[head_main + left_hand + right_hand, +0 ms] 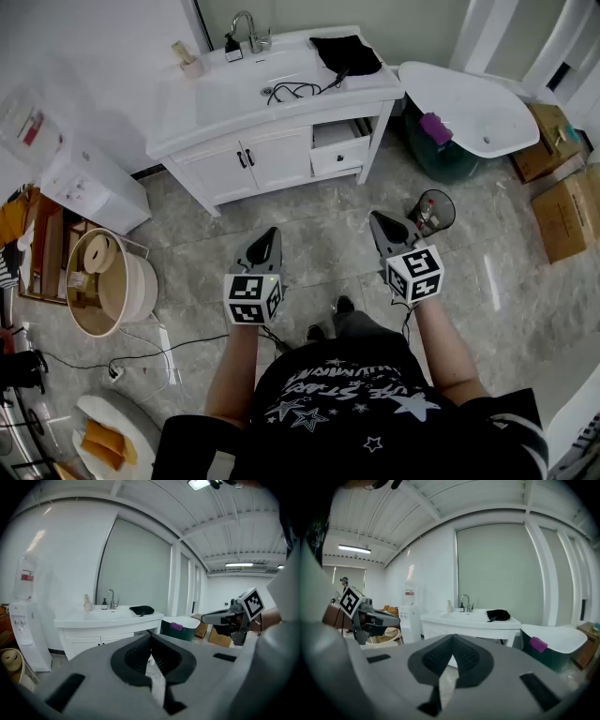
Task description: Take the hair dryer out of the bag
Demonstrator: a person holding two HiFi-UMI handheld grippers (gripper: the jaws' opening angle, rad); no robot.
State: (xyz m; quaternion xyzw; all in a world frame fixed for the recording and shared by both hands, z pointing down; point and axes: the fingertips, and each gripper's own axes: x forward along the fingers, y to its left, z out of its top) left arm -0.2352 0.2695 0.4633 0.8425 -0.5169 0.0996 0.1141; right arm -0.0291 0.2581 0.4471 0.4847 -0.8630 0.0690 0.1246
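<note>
- The left gripper [269, 236] and the right gripper [380, 221] are held side by side over the tiled floor [309, 220], well apart from the counter [202, 117].
- Both pairs of jaws are seen pressed together with nothing between them.
- A black bag [347, 53] is seen lying on the right end of the counter, beside the sink [246, 89].
- The hair dryer itself is not seen; it is judged to be inside the bag.
- A black cord [291, 91] is seen trailing from the bag's mouth into the sink, and is presumed to belong to the dryer.
- The bag is judged soft and limp, so it is likely to be dragged along unless it is pinned or gripped by its edge with one gripper.
- The dryer is expected to be rigid, moderately heavy and smooth-shelled, so a slip is possible on the rounded body.
- The handle is judged the best place for a hold, being narrow enough for the jaws.
- The cord is better not pulled alone, since it may snag on the bag or the tap.
</note>
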